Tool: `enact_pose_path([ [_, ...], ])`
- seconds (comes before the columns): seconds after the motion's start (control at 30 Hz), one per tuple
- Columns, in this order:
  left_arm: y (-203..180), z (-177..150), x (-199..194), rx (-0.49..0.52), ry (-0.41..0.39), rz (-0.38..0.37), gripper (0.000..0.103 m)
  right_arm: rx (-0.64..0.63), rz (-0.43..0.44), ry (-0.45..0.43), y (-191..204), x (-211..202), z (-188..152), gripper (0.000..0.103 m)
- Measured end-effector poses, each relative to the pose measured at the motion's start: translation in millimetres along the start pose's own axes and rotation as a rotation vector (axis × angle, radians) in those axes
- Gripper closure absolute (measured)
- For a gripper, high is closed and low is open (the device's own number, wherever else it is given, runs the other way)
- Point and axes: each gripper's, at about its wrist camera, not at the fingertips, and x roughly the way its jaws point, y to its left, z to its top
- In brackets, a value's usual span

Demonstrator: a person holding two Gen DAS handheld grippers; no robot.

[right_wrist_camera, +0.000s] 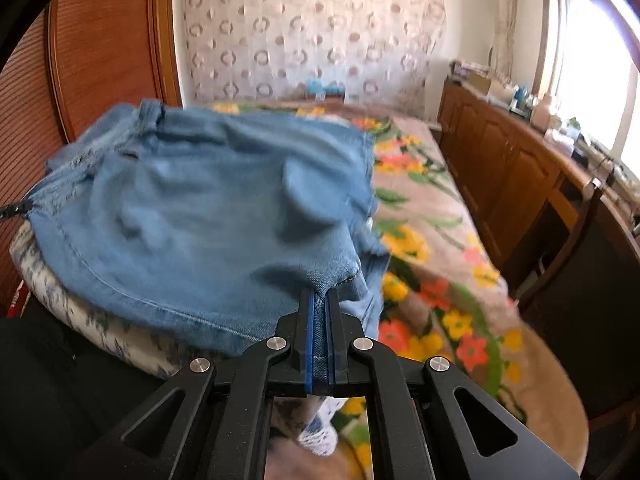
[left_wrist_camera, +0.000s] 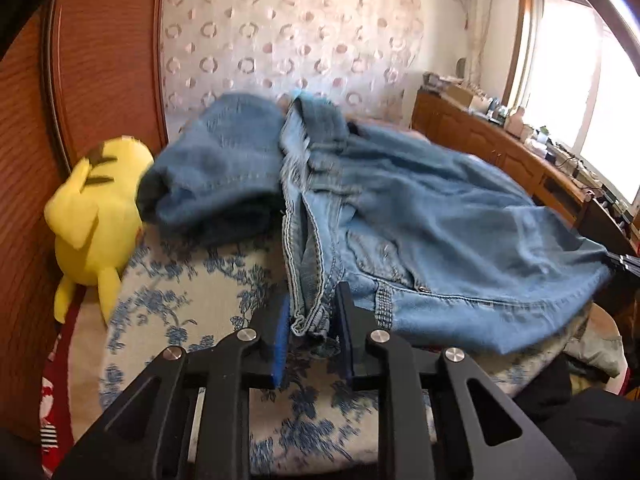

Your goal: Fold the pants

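L gripper is clamping its blue-padded fingers on a bunched denim edge of the jeans, w/ a narrow gap btwn the pads filled by the thick seam. R gripper is pinching its fingers nearly together on a thin fold of the jeans' hem; fabric is showing btwn the pads all the way down.

The jeans are hanging stretched btwn the two grippers, w/ the rest draping over a cushion w/ blue floral print. In the L view, one leg is lying rolled toward the upper left, its dark opening facing a yellow plush that is sitting beside the cushion, against the wood panel. The plush and the leg end are looking very close; can't tell if touching. In the R view the other gripper's tip is showing at the far left edge, biting the denim corner.

Beyond the jeans a bed w/ a flowered blanket is running back toward a curtain w/ ring pattern. A wood cabinet is standing along the right, under a bright window, w/ small clutter on its surface. Both views are looking a bit motion-blurred on the denim.
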Motion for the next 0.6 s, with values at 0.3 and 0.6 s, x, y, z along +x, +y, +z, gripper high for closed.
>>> enact_pose_path([
  [0.3, -0.7, 17.6, -66.4, 0.013, -0.117, 0.000, 0.082, -0.046, -0.024, -0.139, 4.7, -56.0, 30.9, 0.099],
  [0.6, -3.6, 32.6, -70.5, 0.050, -0.145, 0.006, 0.082, -0.072, -0.040, -0.228, 10.1, -76.8, 40.7, 0.099],
])
